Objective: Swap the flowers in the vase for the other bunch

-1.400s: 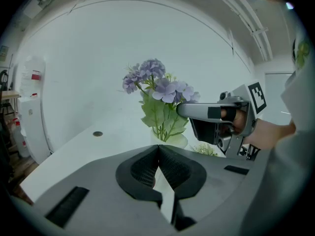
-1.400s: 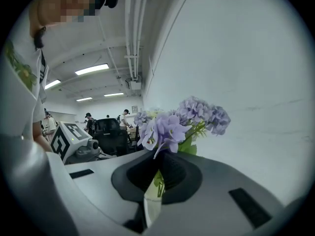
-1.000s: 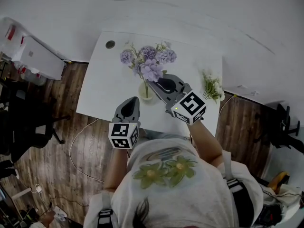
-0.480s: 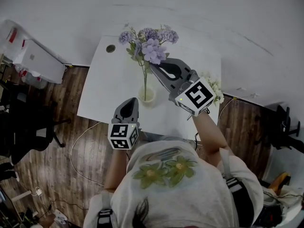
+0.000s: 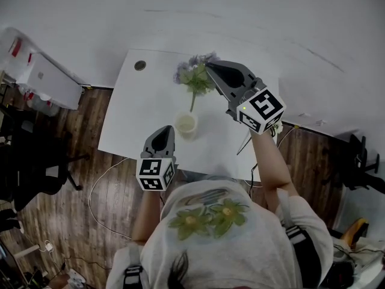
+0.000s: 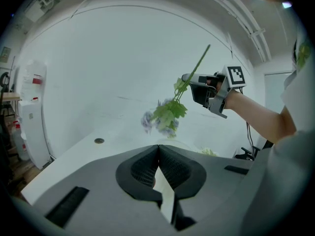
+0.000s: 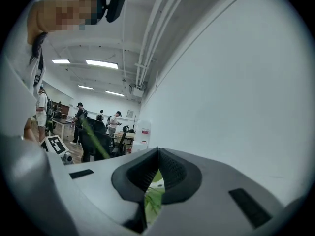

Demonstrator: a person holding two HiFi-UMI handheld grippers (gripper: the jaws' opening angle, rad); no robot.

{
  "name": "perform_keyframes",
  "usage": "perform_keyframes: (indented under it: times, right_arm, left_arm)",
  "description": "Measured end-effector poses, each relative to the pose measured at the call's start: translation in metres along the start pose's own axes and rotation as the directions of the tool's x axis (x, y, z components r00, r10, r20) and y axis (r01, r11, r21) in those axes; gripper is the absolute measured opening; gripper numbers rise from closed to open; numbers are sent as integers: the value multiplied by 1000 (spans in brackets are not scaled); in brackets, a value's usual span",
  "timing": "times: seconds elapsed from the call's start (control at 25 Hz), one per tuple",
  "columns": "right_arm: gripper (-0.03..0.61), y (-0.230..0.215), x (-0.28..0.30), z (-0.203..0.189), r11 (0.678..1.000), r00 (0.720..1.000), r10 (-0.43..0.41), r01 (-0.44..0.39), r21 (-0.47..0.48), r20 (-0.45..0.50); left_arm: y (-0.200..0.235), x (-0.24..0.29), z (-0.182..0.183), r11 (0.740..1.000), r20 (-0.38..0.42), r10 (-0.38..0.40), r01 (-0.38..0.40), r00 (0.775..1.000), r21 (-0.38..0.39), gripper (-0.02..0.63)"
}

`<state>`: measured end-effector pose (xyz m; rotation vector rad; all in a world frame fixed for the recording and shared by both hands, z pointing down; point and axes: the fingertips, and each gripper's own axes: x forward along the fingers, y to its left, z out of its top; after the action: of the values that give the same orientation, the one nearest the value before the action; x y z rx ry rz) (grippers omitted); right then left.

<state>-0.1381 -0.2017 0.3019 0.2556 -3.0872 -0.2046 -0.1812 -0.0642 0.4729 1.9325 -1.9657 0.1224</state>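
My right gripper (image 5: pixel 210 67) is shut on the stem of the purple flower bunch (image 5: pixel 194 74) and holds it in the air over the back of the white table (image 5: pixel 135 116). In the left gripper view the purple bunch (image 6: pixel 165 118) hangs blooms-down from my right gripper (image 6: pixel 186 78), its stem end pointing up. The pale vase (image 5: pixel 185 124) stands empty below. My left gripper (image 5: pixel 165 133) is shut and empty near the table's front edge, just short of the vase. The white-green bunch (image 5: pixel 277 126) lies at the table's right end, mostly hidden by my right gripper.
A round cable hole (image 5: pixel 140 65) sits in the table's back left corner. A white wall runs behind the table. A white cabinet (image 5: pixel 39 71) and a dark chair (image 5: pixel 30 155) stand on the wood floor to the left. Several people stand far off in the right gripper view.
My right gripper rose and moved toward the back of the table, lifting the purple bunch clear out of the vase and tipping it over. The left gripper stayed put.
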Motion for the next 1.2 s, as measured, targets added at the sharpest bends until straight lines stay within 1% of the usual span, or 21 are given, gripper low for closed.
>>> perform_keyframes:
  times: [0.12, 0.24, 0.32, 0.44, 0.52, 0.6, 0.72, 0.8, 0.88, 0.92, 1.0, 1.04, 1.12, 1.16, 1.2]
  right_arm:
    - [38, -14, -9, -20, 999, 998, -4, 7, 40, -59]
    - [39, -22, -22, -42, 993, 996, 9, 2, 121, -91]
    - [40, -27, -30, -56, 988, 993, 2, 16, 151, -117]
    - [40, -40, -37, -78, 988, 983, -30, 56, 144, -182]
    - [40, -52, -39, -95, 988, 972, -52, 84, 131, -229]
    - [40, -64, -40, -118, 984, 958, -67, 110, 143, -279]
    - [40, -70, -46, -168, 965, 929, -66, 152, 212, -365]
    - [40, -62, -55, -215, 940, 902, -47, 185, 286, -429]
    - [40, -44, -65, -272, 897, 867, -5, 224, 381, -499]
    - [40, -33, -71, -300, 873, 844, 23, 244, 422, -535]
    - [40, -10, -82, -345, 837, 801, 72, 275, 473, -594]
    - [40, 0, -85, -358, 826, 789, 86, 285, 487, -608]
    - [40, 11, -88, -368, 805, 783, 98, 300, 511, -614]
    - [41, 15, -89, -371, 801, 777, 103, 306, 515, -621]
    - [41, 17, -91, -373, 802, 765, 107, 311, 510, -636]
  left_arm:
    - [1, 0, -3, 1000, -4, 2, -2, 1000, -6, 18]
    - [4, 0, -6, 1000, -9, 1, -1, 1000, -11, 18]
    - [6, 0, -7, 1000, -12, 0, 0, 1000, -13, 18]
    - [9, 0, -6, 1000, -12, -2, 2, 1000, -16, 18]
    - [11, 1, -4, 1000, -8, -4, 4, 1000, -16, 18]
    - [12, 3, -2, 1000, -5, -5, 5, 1000, -17, 18]
    - [13, 4, 2, 1000, 0, -9, 9, 1000, -21, 18]
    - [12, 4, 4, 1000, 3, -12, 12, 1000, -24, 18]
    - [13, 5, 4, 1000, 5, -12, 13, 1000, -27, 18]
    - [14, 6, 3, 1000, 4, -12, 12, 1000, -29, 18]
    - [18, 7, 2, 999, 1, -11, 11, 1000, -33, 18]
    - [19, 7, 2, 999, 0, -12, 12, 1000, -34, 18]
    - [20, 7, 2, 999, 0, -12, 12, 1000, -36, 18]
    - [19, 7, 2, 999, -1, -11, 11, 1000, -35, 18]
    - [18, 7, 2, 999, -2, -11, 11, 1000, -34, 18]
